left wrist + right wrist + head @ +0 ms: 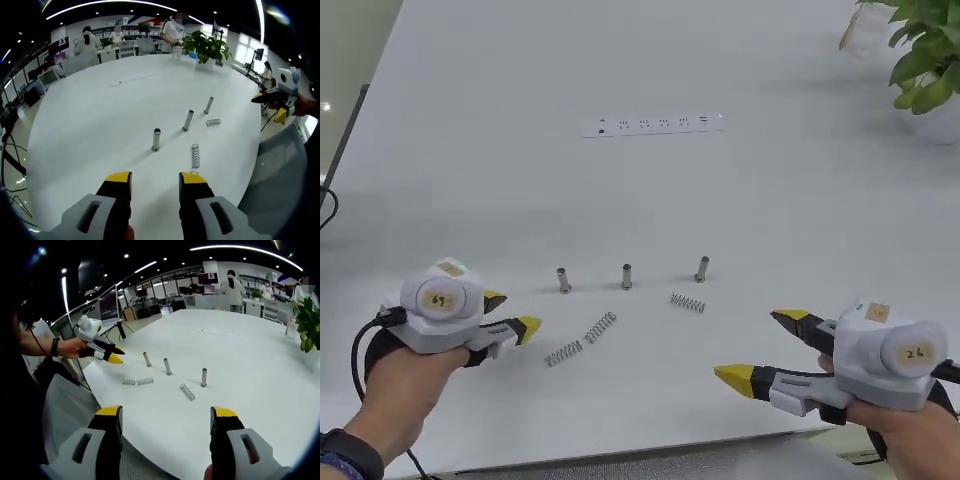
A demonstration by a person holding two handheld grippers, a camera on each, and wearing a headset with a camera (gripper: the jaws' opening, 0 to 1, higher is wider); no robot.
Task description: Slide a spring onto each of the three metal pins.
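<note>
No spring is on a pin yet, so I judge the task to be at its very start: the first pick-up is still to come.

In the head view, the left gripper (512, 312) sits at the lower left of the frame and the right gripper (760, 345) at the lower right. Each has its jaws spread and holds nothing.

There are three metal pins, all upright in a row across the middle of the frame: the left pin (563, 280), the middle pin (627, 277) and the right pin (702, 268). All three are bare.

There are three springs, all lying flat on the white table (520, 180) just below the pins. The left spring (563, 353) and the middle spring (600, 326) lie end to end near the left gripper. The right spring (687, 302) lies just below the right pin.

One power strip (653, 125) lies near the top centre, and one potted plant (925, 50) stands at the upper right.

The next move likely calls for closing one gripper on a spring near its end. The spring must then be tipped upright and its open coil lined up over a pin's tip. A thin spring may roll or flex when pinched.
</note>
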